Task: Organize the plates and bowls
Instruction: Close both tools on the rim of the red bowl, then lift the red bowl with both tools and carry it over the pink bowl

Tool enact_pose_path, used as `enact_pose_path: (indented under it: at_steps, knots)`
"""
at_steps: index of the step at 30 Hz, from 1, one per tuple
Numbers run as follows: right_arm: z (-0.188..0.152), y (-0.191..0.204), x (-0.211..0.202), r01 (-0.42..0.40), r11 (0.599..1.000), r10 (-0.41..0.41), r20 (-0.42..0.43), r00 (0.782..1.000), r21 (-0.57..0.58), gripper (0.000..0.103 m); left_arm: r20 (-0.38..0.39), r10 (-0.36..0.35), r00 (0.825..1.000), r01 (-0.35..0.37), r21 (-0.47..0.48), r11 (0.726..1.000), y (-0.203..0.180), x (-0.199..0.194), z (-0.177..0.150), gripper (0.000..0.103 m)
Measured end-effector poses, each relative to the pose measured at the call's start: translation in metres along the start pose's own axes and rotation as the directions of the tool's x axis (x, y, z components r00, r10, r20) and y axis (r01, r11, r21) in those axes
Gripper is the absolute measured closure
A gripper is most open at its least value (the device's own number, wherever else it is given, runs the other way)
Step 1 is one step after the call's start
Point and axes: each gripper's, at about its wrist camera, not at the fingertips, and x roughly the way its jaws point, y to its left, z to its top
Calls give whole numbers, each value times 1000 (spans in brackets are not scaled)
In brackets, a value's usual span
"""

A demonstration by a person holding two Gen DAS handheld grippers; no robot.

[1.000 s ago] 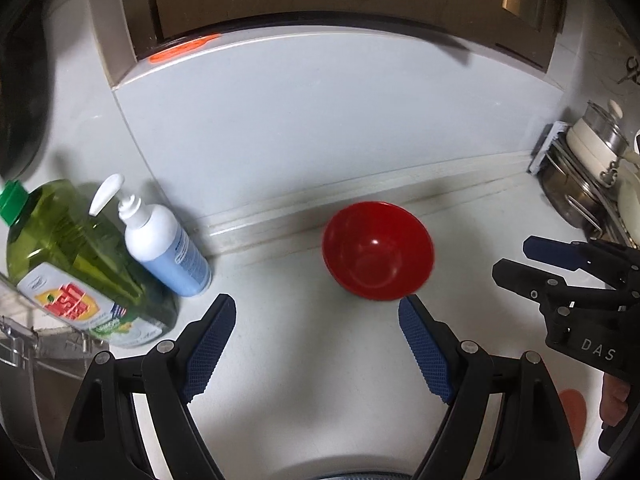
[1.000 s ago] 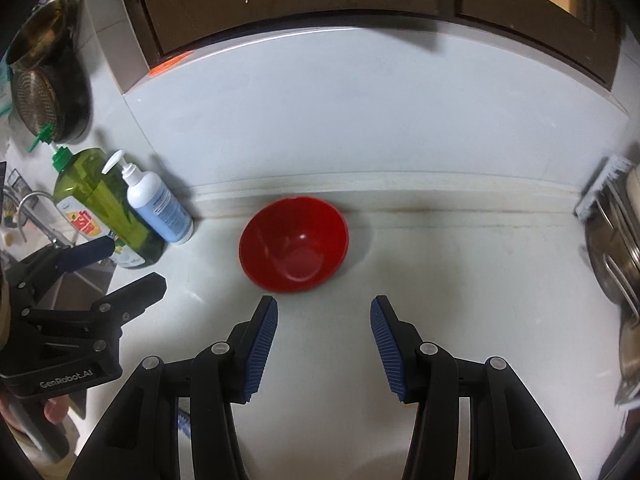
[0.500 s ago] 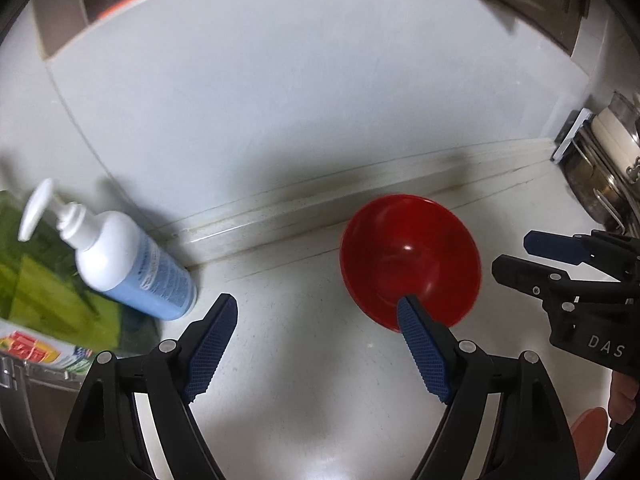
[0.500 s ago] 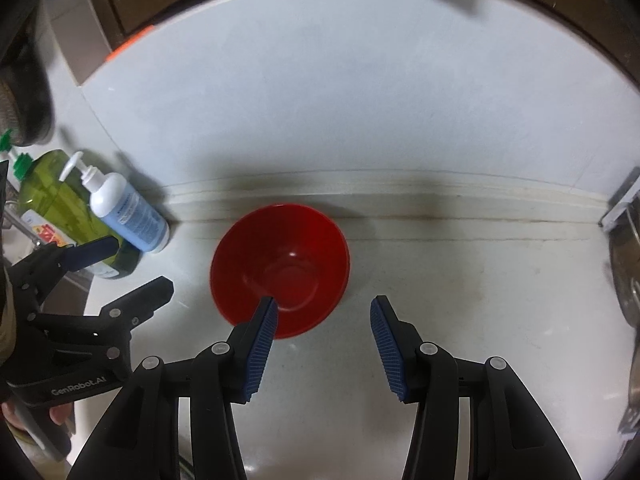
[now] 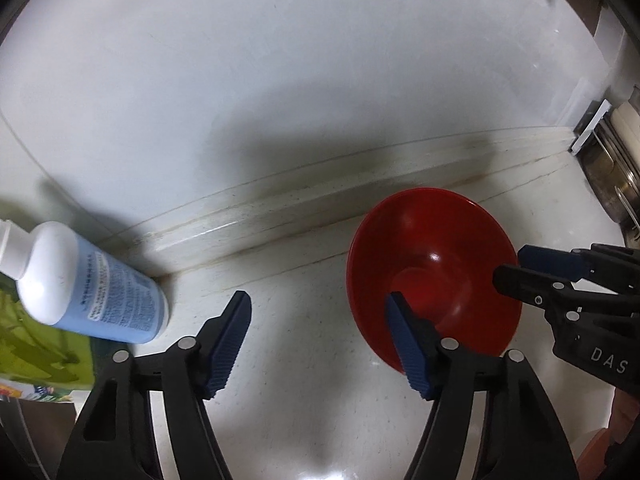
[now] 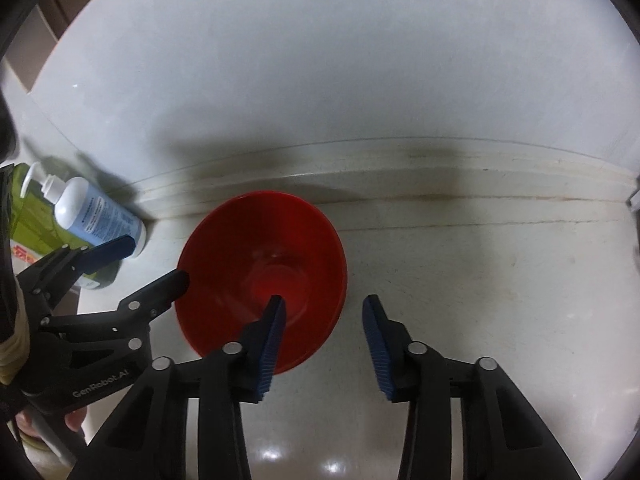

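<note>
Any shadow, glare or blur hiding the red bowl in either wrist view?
Left wrist: red bowl sharp, one small glint inside, a broad shadow on the wall behind; fisheye bends the counter edge. Right wrist: bowl slightly soft, its centre washed pale; ceiling-light glare on the countertop near the frame's bottom.

Each black plastic two-finger gripper is fitted with ribbed blue pads on its fingertips and round silver screws at the finger pivots. The left gripper (image 5: 318, 346) is marked "GenRobot.AI" in white lettering in the right wrist view; white letters "DAS" are seen on the right gripper (image 6: 323, 342) in the left wrist view.
</note>
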Motion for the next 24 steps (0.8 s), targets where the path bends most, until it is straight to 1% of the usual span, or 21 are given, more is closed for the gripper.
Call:
enact_pose_path:
  at_steps: [1,3,6,8,9,10,11,14,17,20,24]
  knots:
    - [0,-1,2,-6,1000,6,-5,1000,0,69,-8,-11,1000,11,-7,1000,0,1,0,40]
    - [1,-1,5,-9,1000,9,-10,1000,-1,73,-15,-23,1000,22,-15,1000,-2,3,0,42]
    - [1,-1,9,-9,1000,9,-17,1000,-6,76,-22,-27,999,27,-18,999,-3,8,2,49]
    - [2,-2,11,-14,1000,14,-25,1000,-4,78,-35,-42,999,41,-21,999,-6,11,4,58]
    - [2,-2,12,-14,1000,14,-27,1000,-2,79,-40,-51,998,50,-27,998,-5,13,4,59]
    - [2,-3,14,-16,1000,16,-29,999,1,80,-44,-61,997,59,-32,998,-5,15,5,63]
    - [3,-3,15,-18,1000,18,-33,999,2,81,-46,-71,996,69,-37,997,-4,17,5,69]
    - [3,-4,18,-18,1000,18,-39,999,8,85,-59,-88,994,86,-35,996,-6,19,5,82]
    - [3,-4,19,-12,1000,12,-38,999,2,88,-65,-101,993,99,-26,995,-10,21,5,91]
    - [4,-3,20,-7,1000,7,-34,999,-2,89,-65,-87,994,86,-19,996,-12,21,5,91]
    - [4,-4,20,-6,1000,6,-36,999,8,90,-77,-100,992,96,-43,994,-14,19,5,91]
